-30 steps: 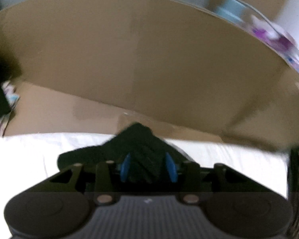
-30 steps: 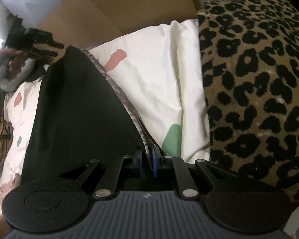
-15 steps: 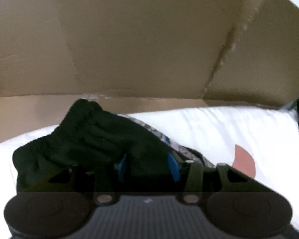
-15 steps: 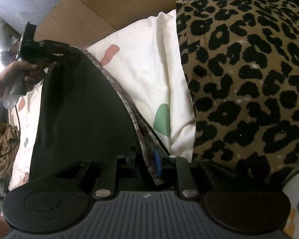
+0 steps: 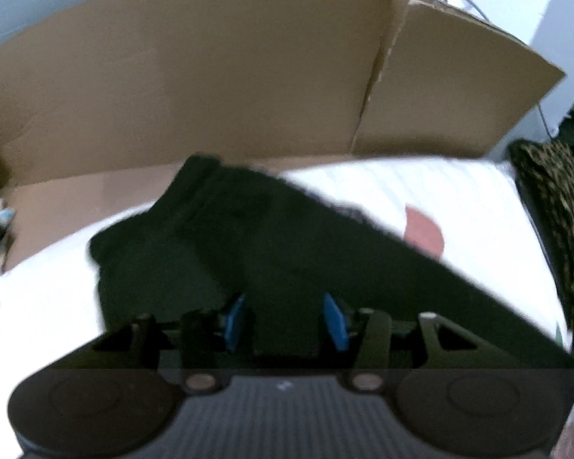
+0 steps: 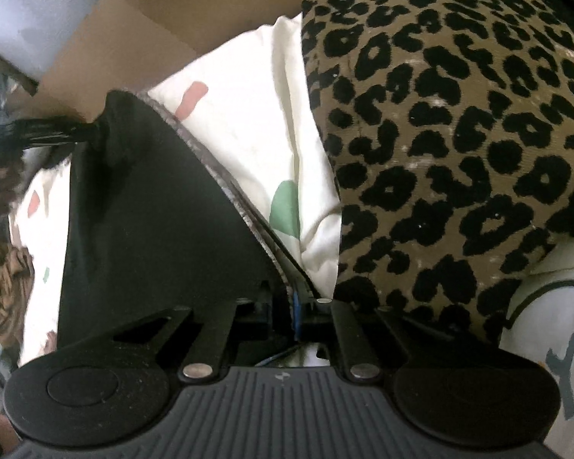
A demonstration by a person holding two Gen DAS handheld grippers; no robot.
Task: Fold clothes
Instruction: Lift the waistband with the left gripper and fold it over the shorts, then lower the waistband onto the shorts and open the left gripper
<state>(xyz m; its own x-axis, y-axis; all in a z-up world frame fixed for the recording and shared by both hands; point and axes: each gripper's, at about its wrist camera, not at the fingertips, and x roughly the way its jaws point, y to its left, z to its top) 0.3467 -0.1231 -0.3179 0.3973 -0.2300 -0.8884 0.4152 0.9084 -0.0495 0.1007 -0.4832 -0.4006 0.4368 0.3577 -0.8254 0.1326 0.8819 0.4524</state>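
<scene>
Right wrist view | black garment (image 6: pixel 153 229) clamped by right gripper (image 6: pixel 292 313), left gripper (image 5: pixel 283 321) grasping its bunched corner | cardboard sheet (image 5: pixel 210 88) behind, leopard-print plush blanket (image 6: pixel 459 134) beside

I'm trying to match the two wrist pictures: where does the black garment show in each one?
Left wrist view: the black garment fills the middle, running from the left gripper up toward the cardboard box.
Right wrist view: the black garment fills the left centre, its edge pinched in the right gripper.
Shared landmark: the white sheet with coloured patches.
</scene>
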